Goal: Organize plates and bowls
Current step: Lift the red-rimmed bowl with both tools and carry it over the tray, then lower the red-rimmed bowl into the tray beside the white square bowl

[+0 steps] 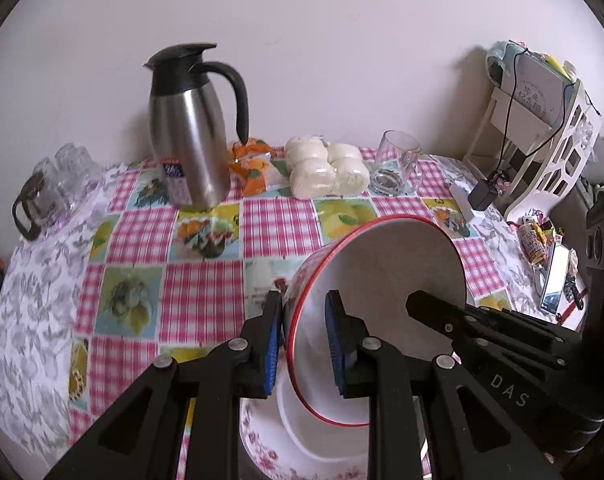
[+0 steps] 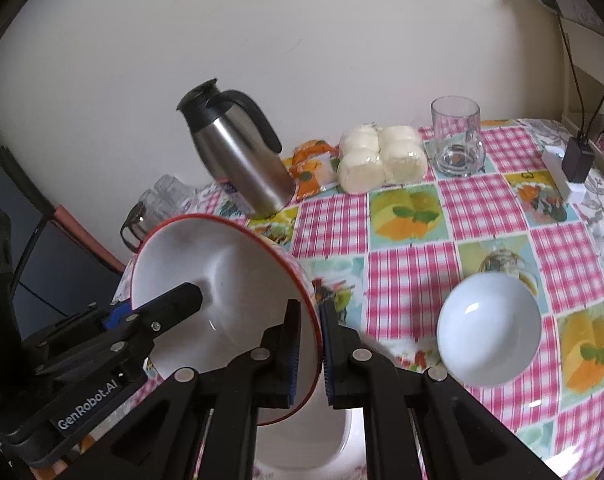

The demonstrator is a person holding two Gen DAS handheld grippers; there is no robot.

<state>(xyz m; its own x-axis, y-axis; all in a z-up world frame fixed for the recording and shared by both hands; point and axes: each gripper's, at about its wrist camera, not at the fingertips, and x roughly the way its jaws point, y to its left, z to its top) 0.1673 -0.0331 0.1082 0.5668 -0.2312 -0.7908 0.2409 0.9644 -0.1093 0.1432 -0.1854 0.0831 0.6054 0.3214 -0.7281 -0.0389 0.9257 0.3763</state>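
The large white ceramic bowl with a red rim [image 1: 382, 280], floral on its outside, is tilted on its side above a flower-patterned white plate [image 1: 262, 448] at 6 o'clock in both views. The left gripper [image 1: 302, 344] is clenched on the bowl's rim, one blue pad inside and one outside; the right gripper [image 2: 310, 354] clamps the opposite rim the same way. A small plain white bowl [image 2: 489, 328] sits upright at 3 o'clock on the pink-checked fruit-print tablecloth [image 1: 206, 296]. Further out, at 11 o'clock, stands a steel thermos jug with a black handle [image 1: 190, 136]; wrapped white buns [image 1: 326, 168] and a clear glass mug [image 1: 398, 164] lie near 12 o'clock.
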